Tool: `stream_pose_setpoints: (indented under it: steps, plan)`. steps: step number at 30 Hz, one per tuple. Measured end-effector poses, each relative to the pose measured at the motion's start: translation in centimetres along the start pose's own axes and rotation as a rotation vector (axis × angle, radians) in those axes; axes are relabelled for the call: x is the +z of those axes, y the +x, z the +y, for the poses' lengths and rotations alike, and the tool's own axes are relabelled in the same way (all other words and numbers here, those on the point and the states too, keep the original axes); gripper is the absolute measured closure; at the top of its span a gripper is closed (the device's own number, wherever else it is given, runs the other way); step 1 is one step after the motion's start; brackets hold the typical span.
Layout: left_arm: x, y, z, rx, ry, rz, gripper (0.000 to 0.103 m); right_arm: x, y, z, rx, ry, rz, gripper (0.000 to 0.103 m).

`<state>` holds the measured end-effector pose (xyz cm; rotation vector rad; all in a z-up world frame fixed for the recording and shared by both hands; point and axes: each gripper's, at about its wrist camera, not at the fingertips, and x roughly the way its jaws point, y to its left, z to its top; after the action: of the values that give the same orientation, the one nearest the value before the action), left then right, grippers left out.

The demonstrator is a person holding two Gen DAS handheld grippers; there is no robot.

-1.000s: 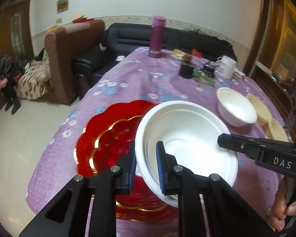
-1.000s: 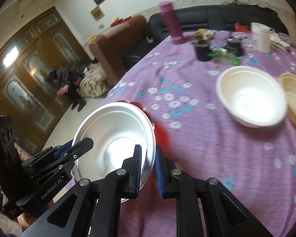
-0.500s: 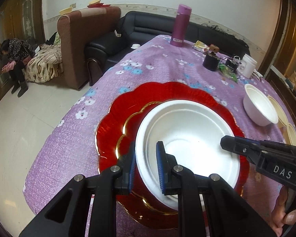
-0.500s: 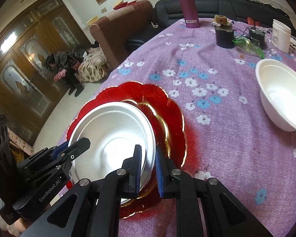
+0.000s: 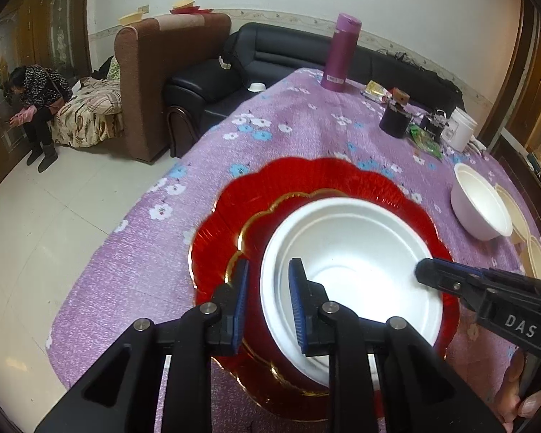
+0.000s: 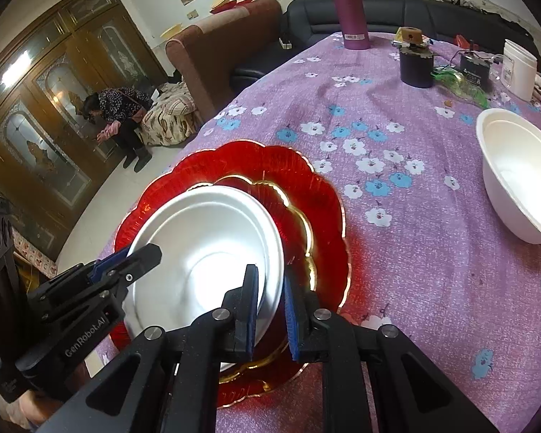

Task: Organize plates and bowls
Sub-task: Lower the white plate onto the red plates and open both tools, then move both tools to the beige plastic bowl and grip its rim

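A large white bowl rests on a red scalloped plate with gold trim, at the near end of the purple flowered table. My left gripper straddles the bowl's left rim with its jaws slightly parted. My right gripper straddles the bowl's right rim over the red plate, jaws also slightly parted. Each gripper shows in the other's view. A smaller white bowl stands on the table to the right, and it shows in the right wrist view too.
Cream-coloured dishes lie beside the smaller bowl at the table's right edge. A purple flask, a dark cup, a white jar and small clutter stand at the far end. Sofas and a seated person are beyond.
Both grippers carried the white bowl down and to the left onto the middle of the red plate. Their jaws have since opened a little around its rim.
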<state>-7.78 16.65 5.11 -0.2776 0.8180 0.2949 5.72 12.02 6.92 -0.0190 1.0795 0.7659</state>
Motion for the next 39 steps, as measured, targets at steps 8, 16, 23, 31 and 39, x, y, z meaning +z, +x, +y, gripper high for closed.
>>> stream_pose_setpoints:
  steps: [8,16,23,31,39]
  plan:
    - [0.5,-2.6,-2.5,-0.027,0.047,-0.045,0.080,-1.0,-4.4,-1.8,0.053,0.050,-0.073,0.087]
    - [0.8,-4.3,-9.9,-0.128,0.196,-0.047,0.074,-3.3,-11.2,-8.7,0.047,0.199,-0.180,0.087]
    - [0.1,-3.1,-20.0,-0.260,0.368,0.033,0.074,-6.6,-17.9,-16.8,-0.001,0.355,-0.304,0.086]
    - [-1.0,-0.8,-30.4,-0.397,0.493,0.141,0.074,-12.7,-25.0,-26.3,-0.093,0.593,-0.423,0.085]
    - [-1.2,2.5,-37.0,-0.456,0.499,0.228,0.074,-18.0,-28.8,-32.3,-0.120,0.776,-0.477,0.084]
